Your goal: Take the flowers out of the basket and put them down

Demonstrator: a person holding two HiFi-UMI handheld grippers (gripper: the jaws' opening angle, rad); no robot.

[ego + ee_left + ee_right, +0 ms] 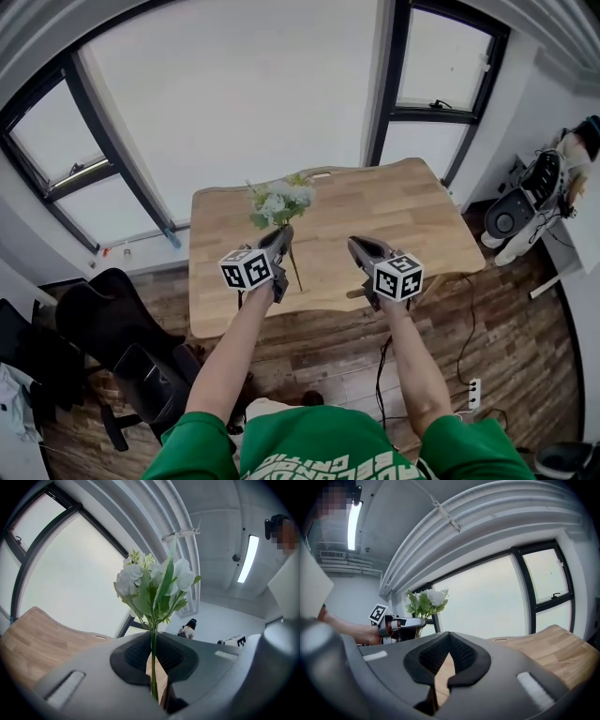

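Two grey handheld grippers reach out level over a pale wooden counter with a wavy edge [394, 216], and from the head view we see that only one carries anything. The left gripper [283, 232] has its jaws pressed nearly together on the thin green stem [296, 270] of a small bunch of white flowers with green leaves [279, 201]. The blooms stand upright at 12 o'clock from the jaws, and the loose end of the stem hangs out at 6 o'clock. We cannot tell whether its tip clears the wood.

In the left gripper view we find the same flowers [154, 585] rising straight from between the dark ribbed pads [133, 656] of the left gripper [153, 641], with the counter [37, 641] at 8 o'clock. The bunch is over the counter's 9 o'clock half.

The right gripper [358, 246] is at 3 o'clock from the left one. Its own view shows the right gripper [448, 639] with jaws closed tip to tip and nothing between them. From there we also catch the left gripper [412, 622] and the flowers [425, 601] at 10 o'clock, with the counter [548, 644] at 4 o'clock.

Each gripper bears a white cube with black square markers [247, 268]. Black-framed windows [234, 84] run behind the counter at 12 o'clock. A black office chair [112, 328] sits on the dark wood-plank floor [328, 356] at 8 o'clock.
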